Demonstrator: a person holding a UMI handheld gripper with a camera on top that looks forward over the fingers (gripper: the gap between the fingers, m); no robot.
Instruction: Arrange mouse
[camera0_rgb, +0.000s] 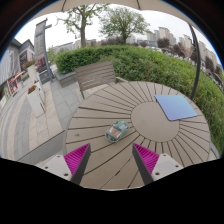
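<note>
A small grey-green mouse (118, 129) lies on the round slatted wooden table (140, 105), just ahead of my fingers and a little left of the table's middle. A blue mouse mat (176, 107) lies flat farther back, to the right of the mouse. My gripper (111, 160) is held above the near part of the table, open, with only bare slats between its magenta pads (77, 157). The mouse is beyond the fingertips and apart from them.
A wooden bench (96, 75) stands behind the table on the left. A green hedge (150, 62) runs behind and to the right. A paved walkway (25, 115) with a distant person lies to the left. Trees and buildings stand far off.
</note>
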